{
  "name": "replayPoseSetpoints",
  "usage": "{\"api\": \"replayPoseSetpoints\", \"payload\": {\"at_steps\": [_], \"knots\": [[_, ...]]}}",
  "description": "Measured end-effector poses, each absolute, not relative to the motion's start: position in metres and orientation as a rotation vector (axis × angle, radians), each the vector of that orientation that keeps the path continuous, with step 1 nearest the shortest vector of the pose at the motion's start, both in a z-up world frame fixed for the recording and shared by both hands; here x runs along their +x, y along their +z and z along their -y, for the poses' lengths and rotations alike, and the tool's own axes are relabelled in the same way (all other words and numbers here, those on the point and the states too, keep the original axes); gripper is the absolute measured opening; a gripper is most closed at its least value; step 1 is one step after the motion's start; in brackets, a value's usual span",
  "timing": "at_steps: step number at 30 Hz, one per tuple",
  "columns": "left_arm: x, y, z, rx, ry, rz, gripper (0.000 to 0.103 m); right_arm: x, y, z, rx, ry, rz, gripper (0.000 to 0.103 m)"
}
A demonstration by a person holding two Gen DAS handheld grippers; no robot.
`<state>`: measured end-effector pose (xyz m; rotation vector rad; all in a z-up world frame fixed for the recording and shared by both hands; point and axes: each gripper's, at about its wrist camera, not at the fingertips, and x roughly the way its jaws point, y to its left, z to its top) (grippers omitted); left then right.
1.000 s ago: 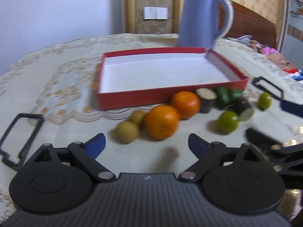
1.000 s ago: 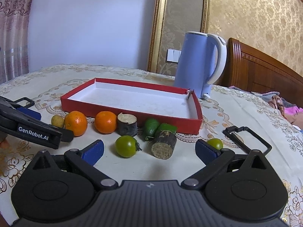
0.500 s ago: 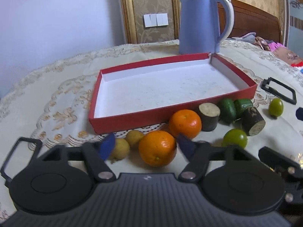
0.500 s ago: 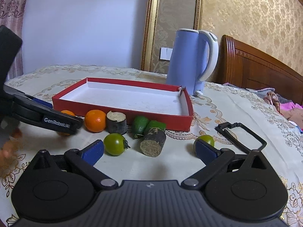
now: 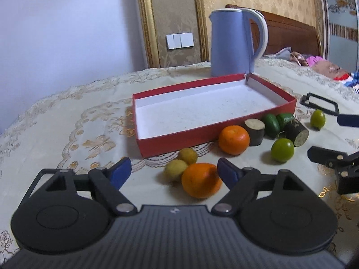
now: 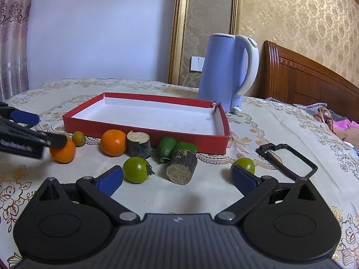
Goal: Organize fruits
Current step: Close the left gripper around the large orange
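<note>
An empty red box (image 5: 179, 137) with a white floor lies on the tablecloth. Along its near wall sit an orange (image 5: 234, 140), two dark cut cane pieces (image 5: 254, 130), two green oval fruits (image 5: 271, 122) and two green tomatoes (image 5: 282, 150). A nearer orange (image 5: 200, 180) lies by two small yellow fruits (image 5: 175, 170). My left gripper (image 5: 174, 173) hovers low over these; its jaws are opening, with the orange just inside the right pad and the left pad well clear. My right gripper (image 6: 177, 179) is open near a green tomato (image 6: 136, 169) and a cane piece (image 6: 181, 167), gripping nothing.
A tall blue kettle (image 5: 233, 44) stands behind the box's far right corner. A small green tomato (image 6: 243, 165) rests beside my right gripper's right pad. A wooden headboard (image 6: 309, 85) and bedding lie beyond the table on the right.
My left gripper's jaws narrowed around the near orange half a second ago and now stand wider again. The orange stays on the cloth. The right gripper has hardly moved.
</note>
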<state>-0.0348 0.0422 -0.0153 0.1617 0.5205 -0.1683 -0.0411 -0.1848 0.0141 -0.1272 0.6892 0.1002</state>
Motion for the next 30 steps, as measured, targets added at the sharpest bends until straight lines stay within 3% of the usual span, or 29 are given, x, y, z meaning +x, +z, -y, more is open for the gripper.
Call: {"api": "replayPoseSetpoints", "payload": {"at_steps": [8,10,17,30], "knots": [[-0.033,-0.021,-0.037,0.062,-0.222,-0.633,0.082,-0.041,0.011,0.181,-0.135,0.113,-0.695,0.103],[-0.031,-0.027,-0.029,0.047,-0.224,-0.652,0.078,-0.042,0.012,0.180,-0.142,0.115,-0.690,0.103],[-0.017,-0.035,-0.026,-0.023,-0.165,-0.691,0.040,-0.040,0.011,0.185,-0.100,0.147,-0.710,0.103],[-0.026,-0.014,-0.037,-0.049,-0.174,-0.643,0.040,-0.039,0.007,0.187,-0.113,0.148,-0.711,0.103]]}}
